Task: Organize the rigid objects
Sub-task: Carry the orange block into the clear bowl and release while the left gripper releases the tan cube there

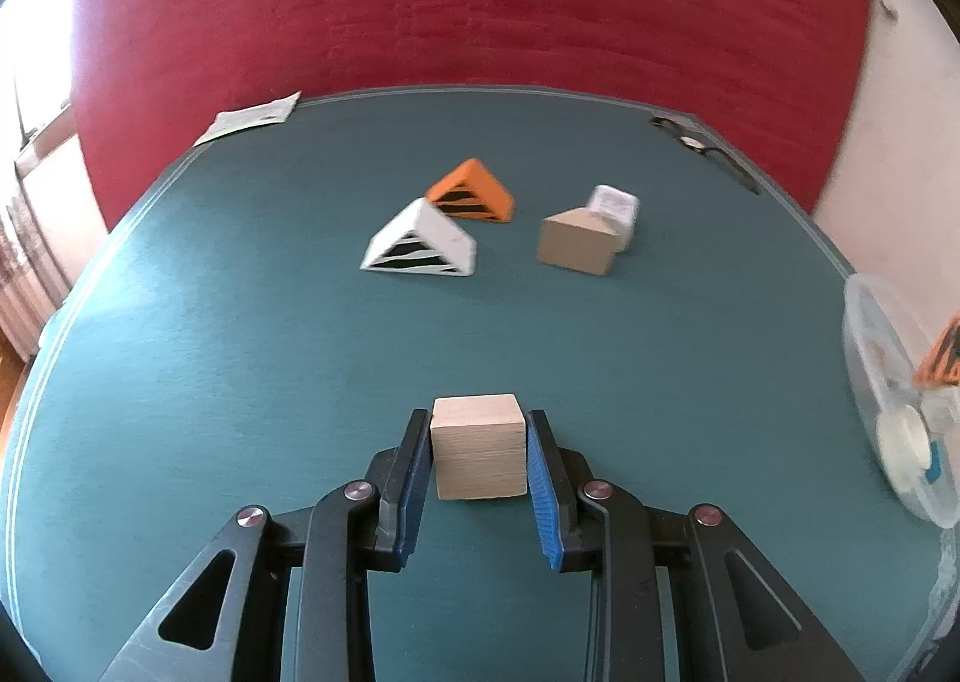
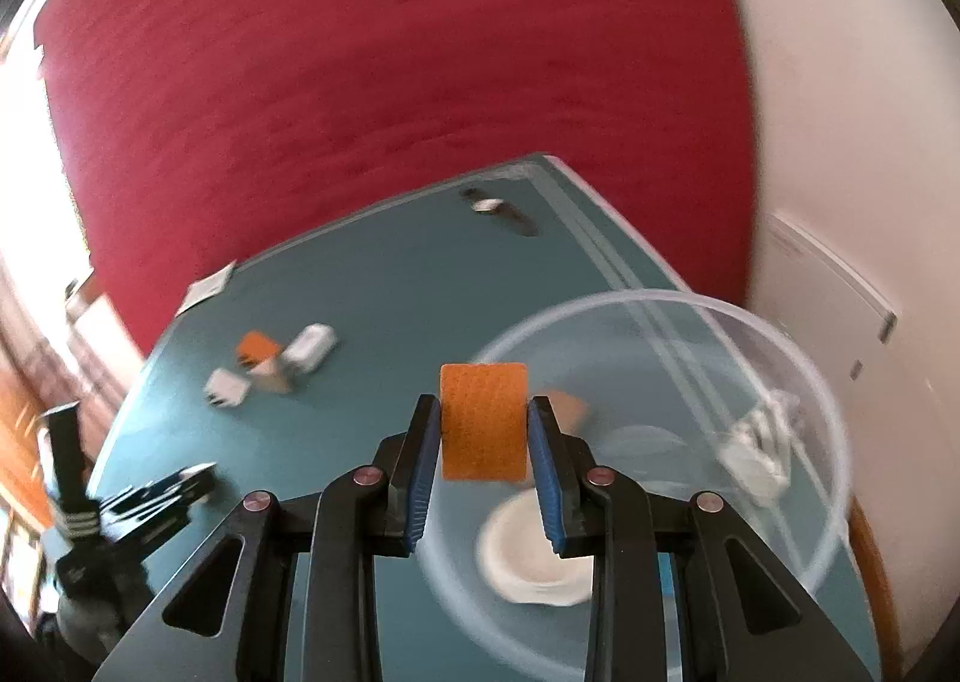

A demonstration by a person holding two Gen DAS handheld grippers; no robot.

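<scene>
Holding firm: left gripper (image 1: 479, 451) is clamped on a wood cube (image 1: 478, 447) at lower centre; right gripper (image 2: 483, 430) is clamped on an orange block (image 2: 483, 421) above the clear bowl (image 2: 828, 400). Advice: centre over the bowl, lower, then release.

Place: a room in a home, it seems.
Wall: deep red paint (image 1: 468, 4) behind the desk, from 10 to 1 o'clock; a white wall (image 2: 852, 142) at 2 o'clock.
Window: bright daylight (image 1: 36, 52) at 9 o'clock, with pale curtain folds below it.
Desk: teal top (image 1: 240, 352) with a pale inlaid border line.
Floor: orange-brown wood (image 2: 18, 442) at 8 o'clock.
Oddments: a paper leaflet (image 1: 249, 118) at 11 o'clock and spectacles (image 1: 696, 142) at 1 o'clock on the desk.
</scene>
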